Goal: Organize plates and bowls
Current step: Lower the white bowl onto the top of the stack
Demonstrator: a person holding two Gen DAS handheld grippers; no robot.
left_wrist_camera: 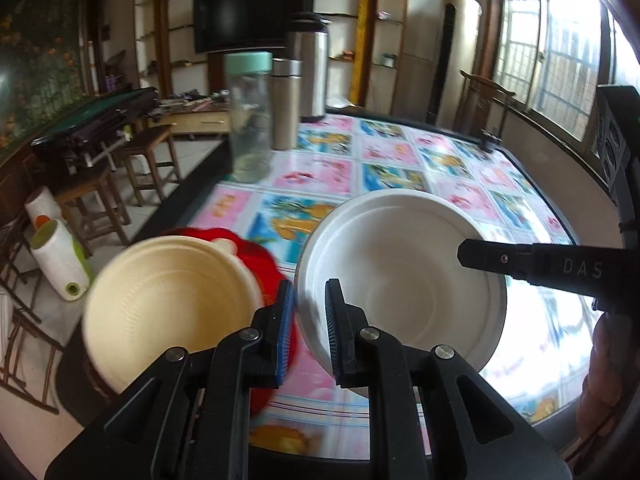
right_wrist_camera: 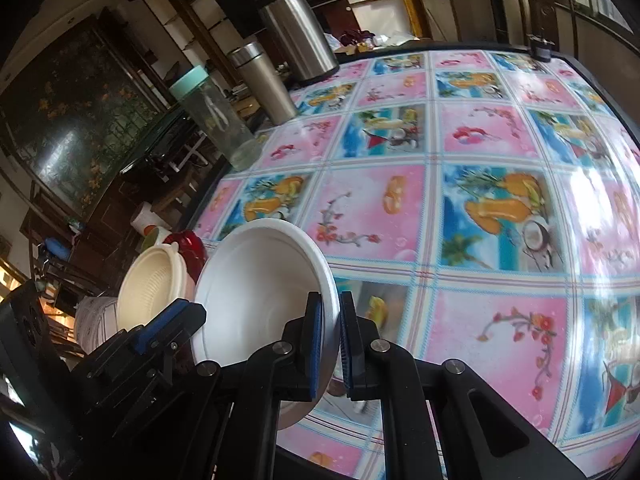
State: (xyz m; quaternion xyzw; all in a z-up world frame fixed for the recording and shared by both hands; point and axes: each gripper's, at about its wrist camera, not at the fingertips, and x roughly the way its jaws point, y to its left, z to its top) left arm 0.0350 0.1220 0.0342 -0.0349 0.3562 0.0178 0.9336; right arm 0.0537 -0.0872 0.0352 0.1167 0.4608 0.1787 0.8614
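**White bowl lifted, cream bowl waiting**

On the left, the cream bowl sits over a red plate. The left gripper has its jaws slightly apart, holding nothing. The right gripper is clamped on the white bowl rim, tilted above the table. Next, likely nest it into the cream bowl, needing level alignment.

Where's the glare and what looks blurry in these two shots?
Left wrist view: window glare whitens the tablecloth beside the white bowl; the cream bowl is motion-blurred. Right wrist view: glare streaks the tablecloth's right side, and fisheye bulges its grid.
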